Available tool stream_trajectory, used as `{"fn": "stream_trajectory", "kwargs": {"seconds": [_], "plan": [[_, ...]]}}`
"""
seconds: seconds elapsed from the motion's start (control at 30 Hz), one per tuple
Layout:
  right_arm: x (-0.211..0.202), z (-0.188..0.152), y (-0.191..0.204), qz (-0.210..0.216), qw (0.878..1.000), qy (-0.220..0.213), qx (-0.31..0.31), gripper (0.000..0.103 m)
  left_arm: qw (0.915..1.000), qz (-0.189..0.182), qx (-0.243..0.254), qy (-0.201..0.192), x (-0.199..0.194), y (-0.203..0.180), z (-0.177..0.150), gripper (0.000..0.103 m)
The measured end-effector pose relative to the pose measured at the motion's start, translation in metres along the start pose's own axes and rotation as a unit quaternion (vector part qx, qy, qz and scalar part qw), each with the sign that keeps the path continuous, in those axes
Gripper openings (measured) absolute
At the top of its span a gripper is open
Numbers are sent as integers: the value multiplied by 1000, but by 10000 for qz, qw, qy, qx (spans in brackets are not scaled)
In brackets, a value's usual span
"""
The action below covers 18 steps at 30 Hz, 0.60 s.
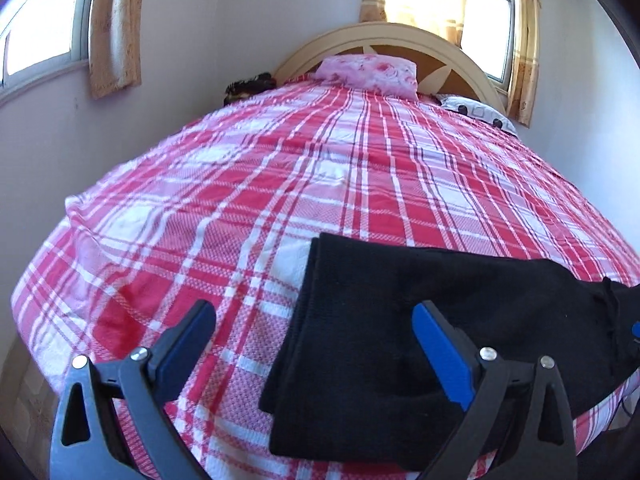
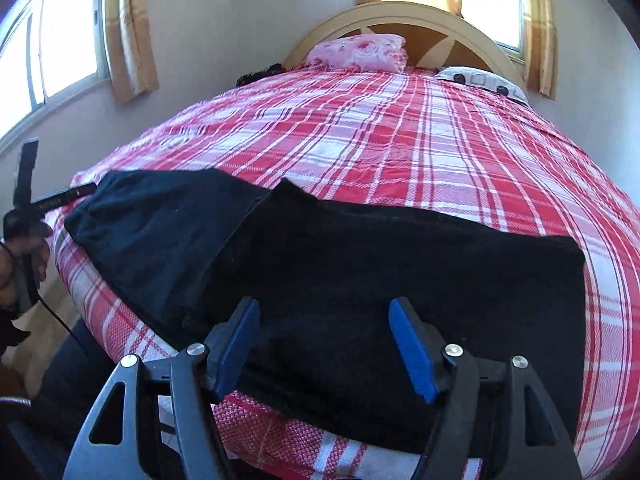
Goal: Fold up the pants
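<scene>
Two claws hang spread wide above a bed covered in a red, pink and white plaid bedspread (image 1: 280,168), and neither holds anything. Black knit fabric pants (image 2: 360,272) lie folded lengthwise across the near edge of the bed, flat on the plaid cover. From the left wrist view, the left claw (image 1: 314,316) hovers over the narrow leg end of the pants, its blue-padded left finger above bare bedspread at 8 o'clock and its right finger above the dark cloth at 5 o'clock. From the right wrist view, the right claw (image 2: 324,312) sits over the middle of the garment, both blue pads (image 2: 412,348) above black fabric; the leg end stretches toward 9 o'clock, where the other handheld tool shows at the bed's edge, and the wider end reaches toward 3 o'clock. At 12 o'clock in both views a pink floral pillow (image 1: 370,70) rests against an arched cream wooden headboard (image 1: 460,54), with a white pillow with dark spots (image 1: 480,114) beside it toward 1 o'clock.
</scene>
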State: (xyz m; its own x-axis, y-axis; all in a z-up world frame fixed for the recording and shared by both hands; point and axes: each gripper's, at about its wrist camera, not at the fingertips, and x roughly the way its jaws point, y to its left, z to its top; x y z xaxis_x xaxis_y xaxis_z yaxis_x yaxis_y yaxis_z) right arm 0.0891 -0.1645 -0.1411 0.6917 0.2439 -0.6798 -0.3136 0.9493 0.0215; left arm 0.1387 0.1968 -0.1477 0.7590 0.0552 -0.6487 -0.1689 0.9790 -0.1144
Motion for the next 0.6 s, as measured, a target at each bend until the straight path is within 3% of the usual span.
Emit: {"fn": "stream_trajectory", "kwargs": {"seconds": [0.2,0.53,0.6], "plan": [[-3,-7,2,83,9999,-95,-48,69,9992,-115,140,347,24,-14,-6,99],[-2,-16,10,152,9995,-236,-162,69,9984,-36,325,462,28,-18,-3,99],[-2,-17,10,156,9995,-256,-132,69,9984,-76,381,415,26,-20,-4,92]]}}
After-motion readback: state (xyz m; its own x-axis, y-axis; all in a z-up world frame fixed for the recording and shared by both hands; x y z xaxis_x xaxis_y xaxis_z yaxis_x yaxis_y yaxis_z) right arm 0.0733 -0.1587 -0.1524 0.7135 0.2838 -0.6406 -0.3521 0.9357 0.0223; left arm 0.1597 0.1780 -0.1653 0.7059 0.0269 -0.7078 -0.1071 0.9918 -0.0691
